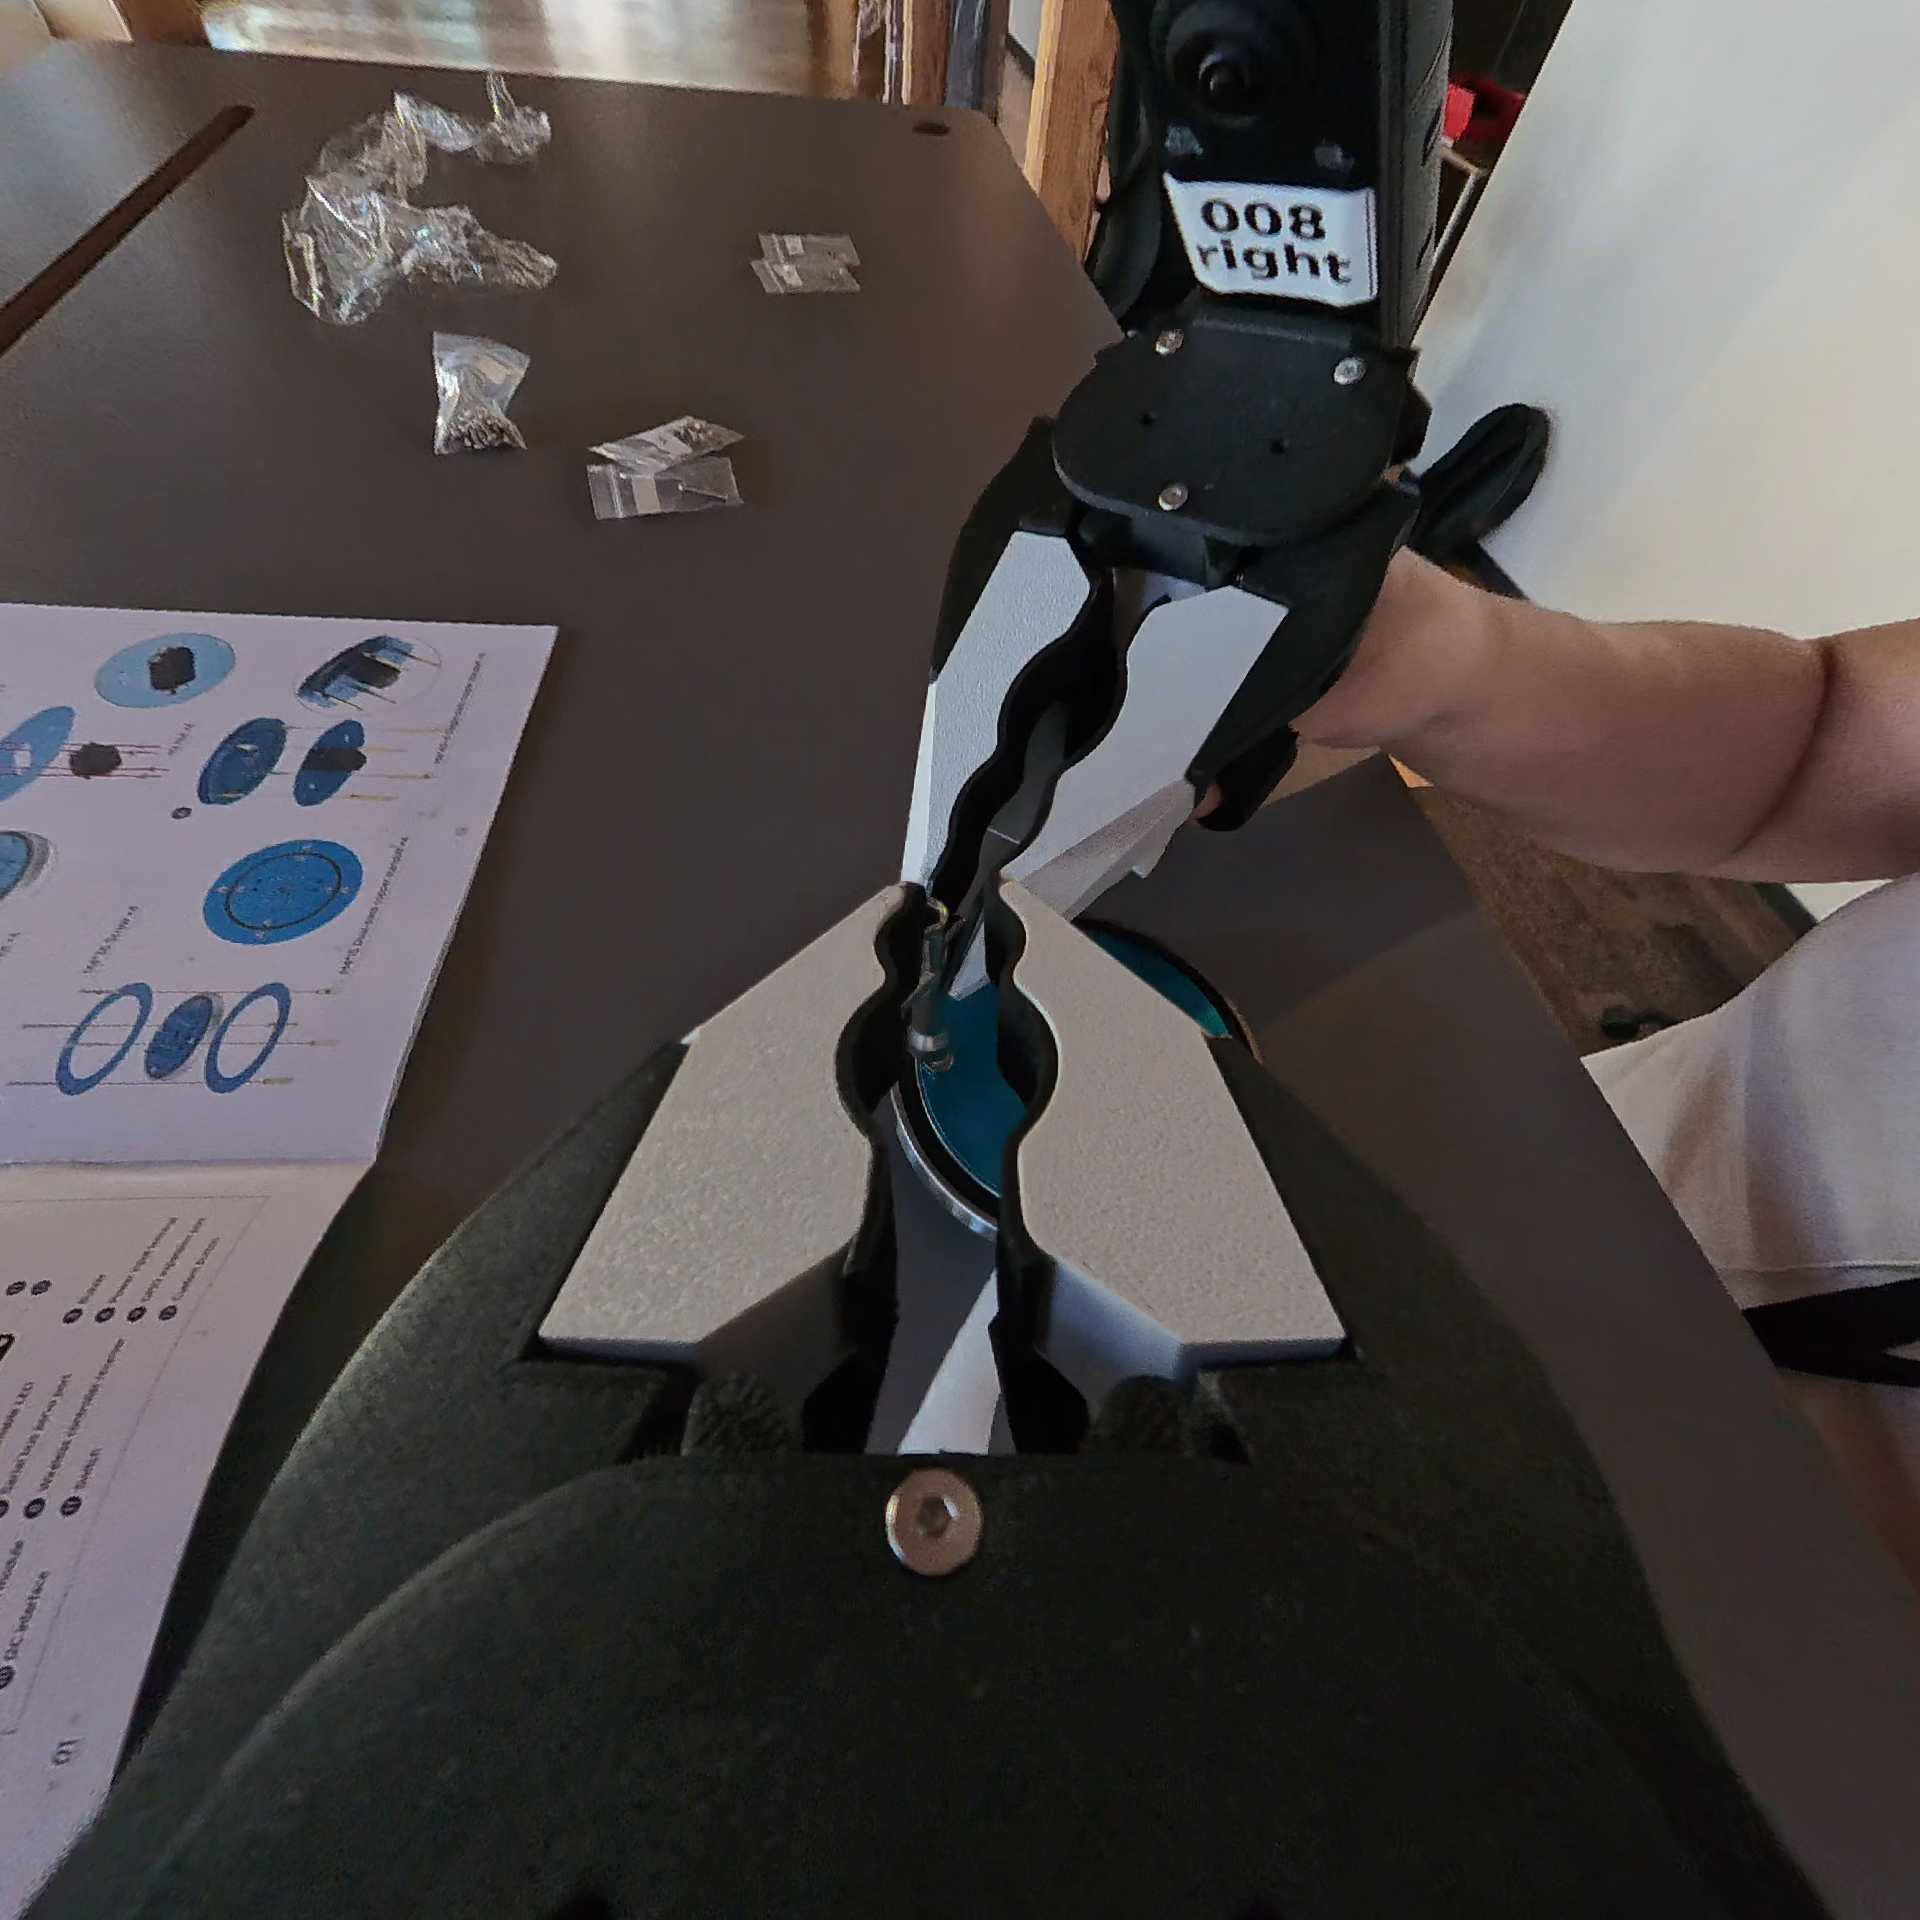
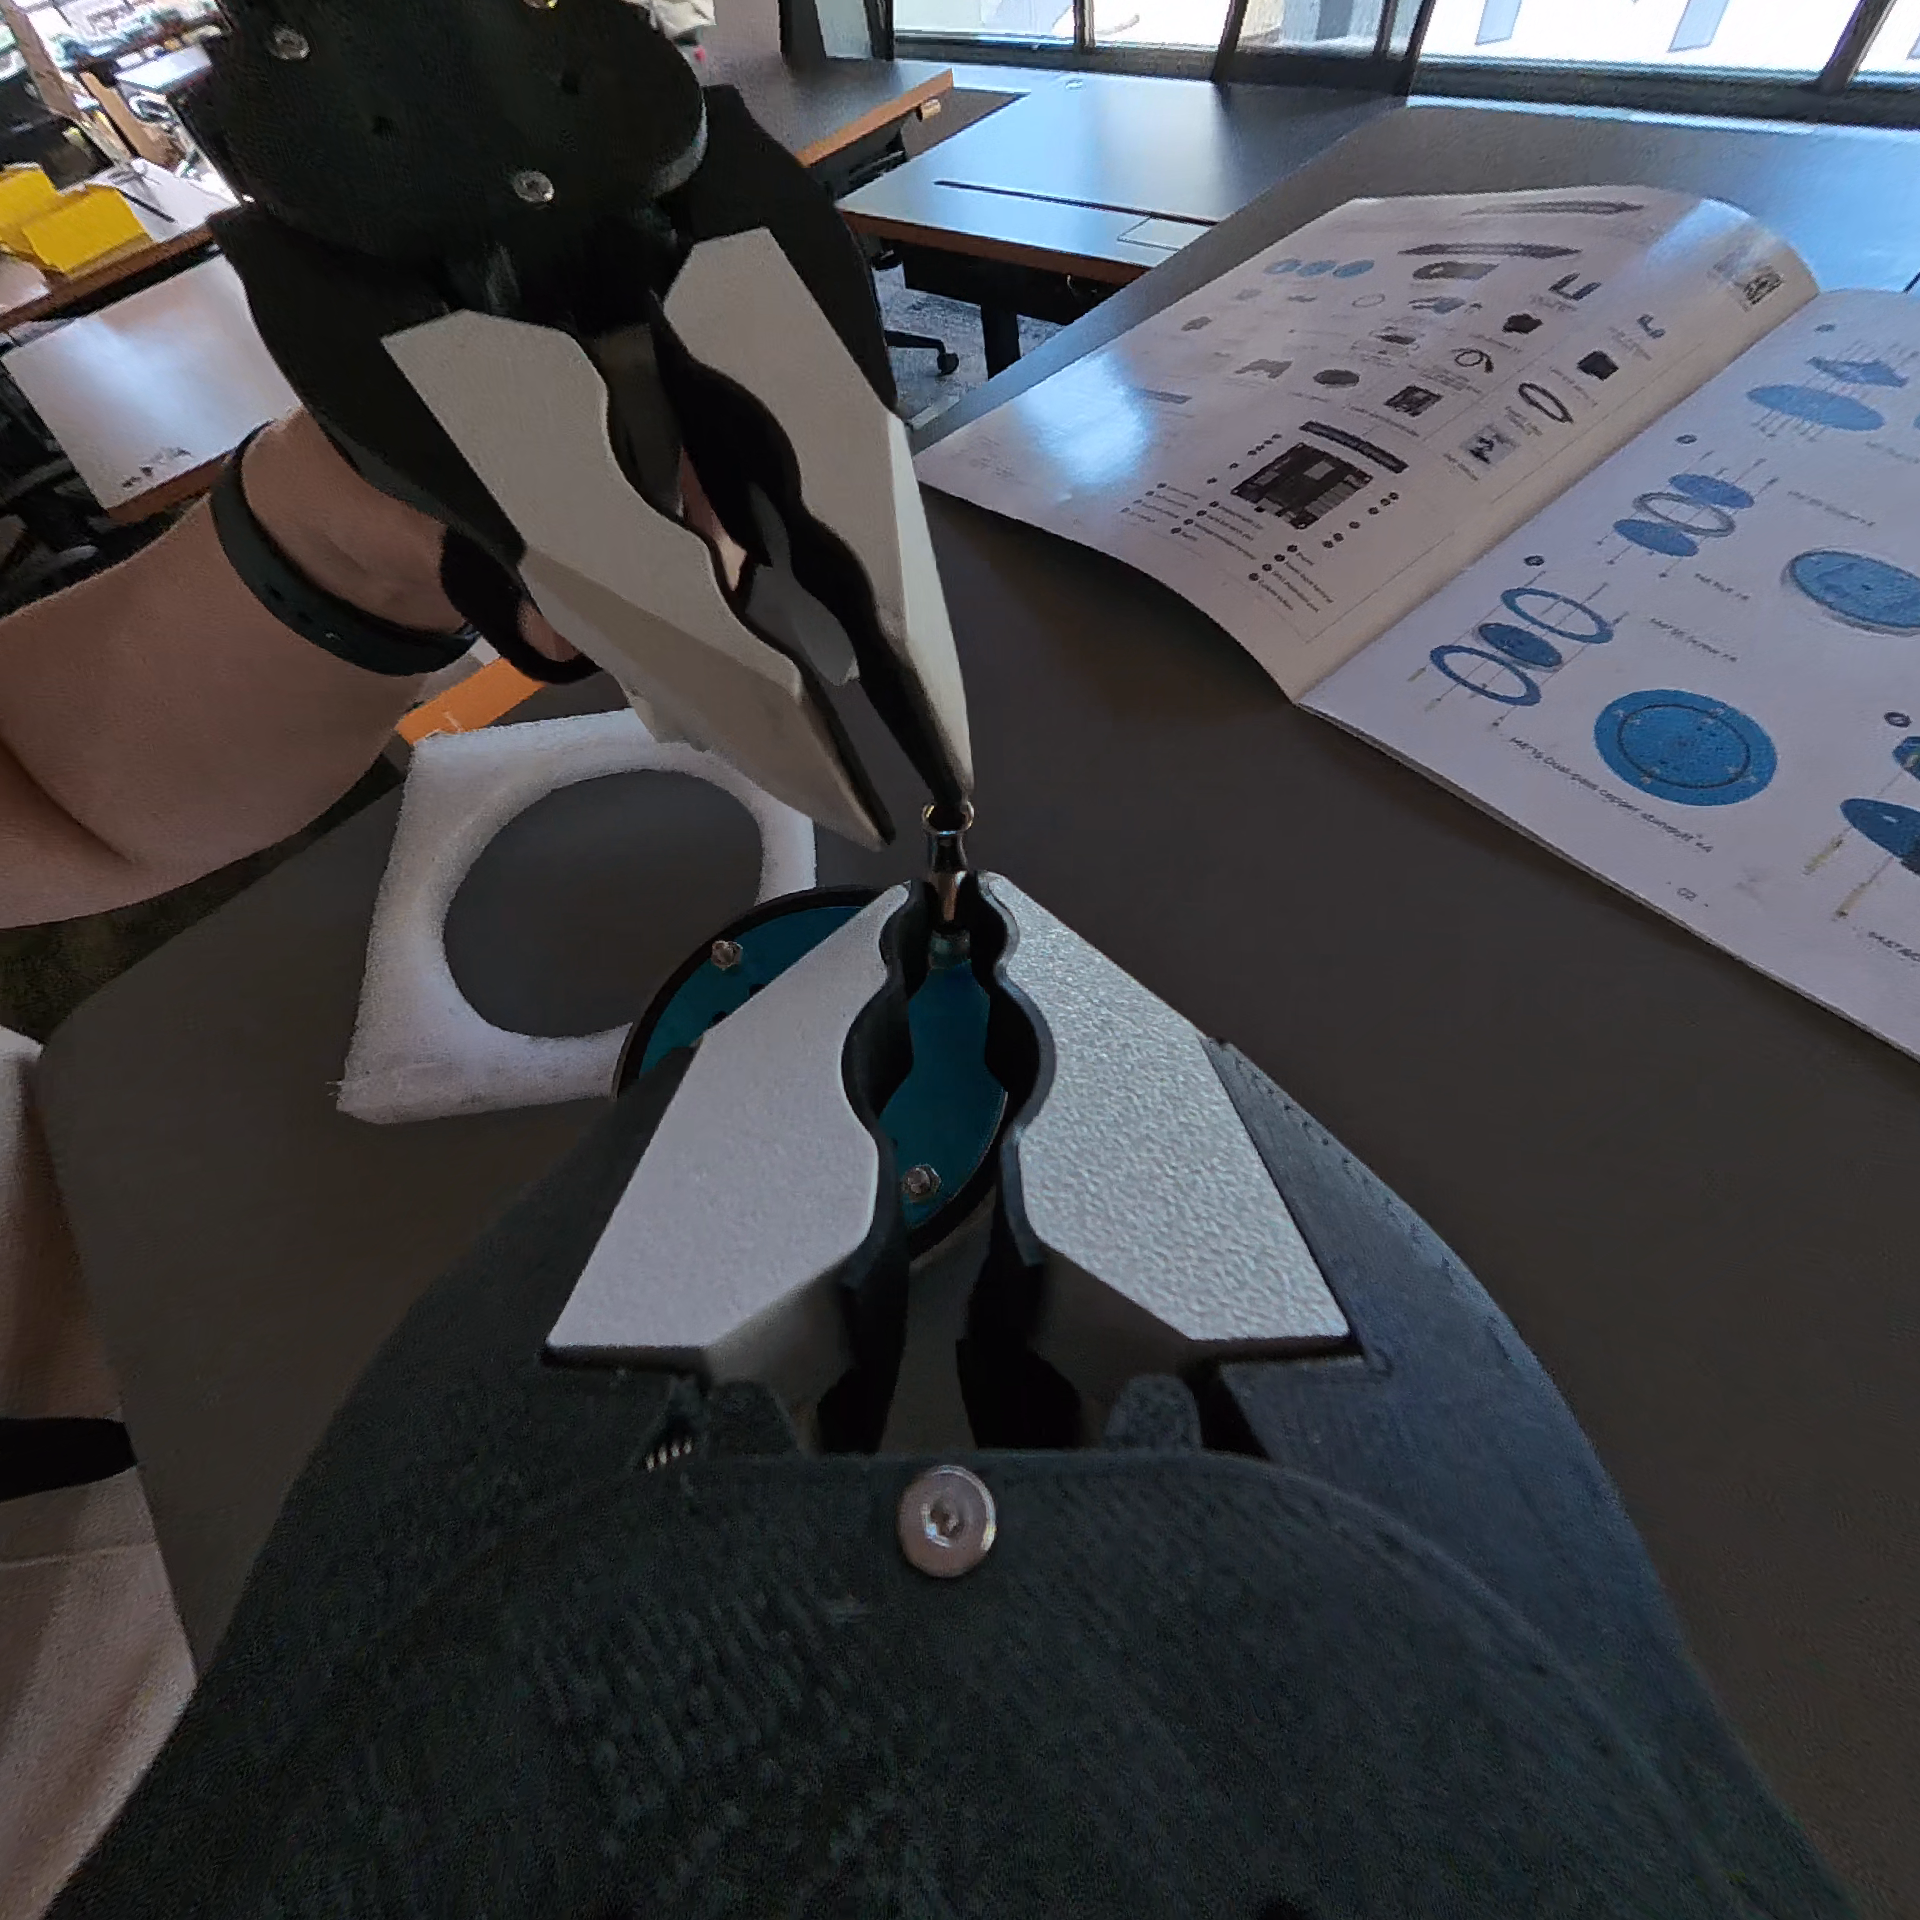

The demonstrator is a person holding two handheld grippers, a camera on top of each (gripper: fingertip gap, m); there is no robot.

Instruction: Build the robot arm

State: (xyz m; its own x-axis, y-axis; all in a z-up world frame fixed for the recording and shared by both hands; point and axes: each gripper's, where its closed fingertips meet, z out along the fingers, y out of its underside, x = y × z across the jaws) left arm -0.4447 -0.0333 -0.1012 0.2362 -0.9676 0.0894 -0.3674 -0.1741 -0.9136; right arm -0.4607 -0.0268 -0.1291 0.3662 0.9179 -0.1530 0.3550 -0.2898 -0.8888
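**Fingers [image 2: 769, 1091] of both grippers draw in on a metal post [image 2: 948, 852]**

Fingers on the right gripper [image 2: 948, 894] stand narrow, their black wavy pads flanking the small metal post on either side and appearing to pinch it. The post stands upright at the far edge of a blue disc [image 2: 940, 1049], which lies flat on the dark table [image 1: 727, 675] directly under both sets of fingers. A small screw head shows on the disc between the right gripper's fingers and another at the disc's left rim.

The left gripper [image 2: 920, 816] comes down steeply from above, one tip touching the top of the post. Its fingers are also close together, with a slim gap between them; I cannot tell whether they actually clamp anything. In the left wrist view the post [image 1: 930, 1034] shows in that gap, above the disc [image 1: 971, 1101], with the right gripper [image 1: 940, 977] reaching in from the far side.

A white foam block [image 2: 416, 997] with a round cut-out lies just beside the disc. An open booklet [image 2: 1455, 582] of blue diagrams lies near it. Farther off are several small plastic bags [image 1: 665, 468] of hardware and a crumpled clear wrap [image 1: 405, 197]. A forearm [image 1: 1558, 748] is behind the right gripper, and a black wristband [image 2: 312, 613] on the wrist behind the left.
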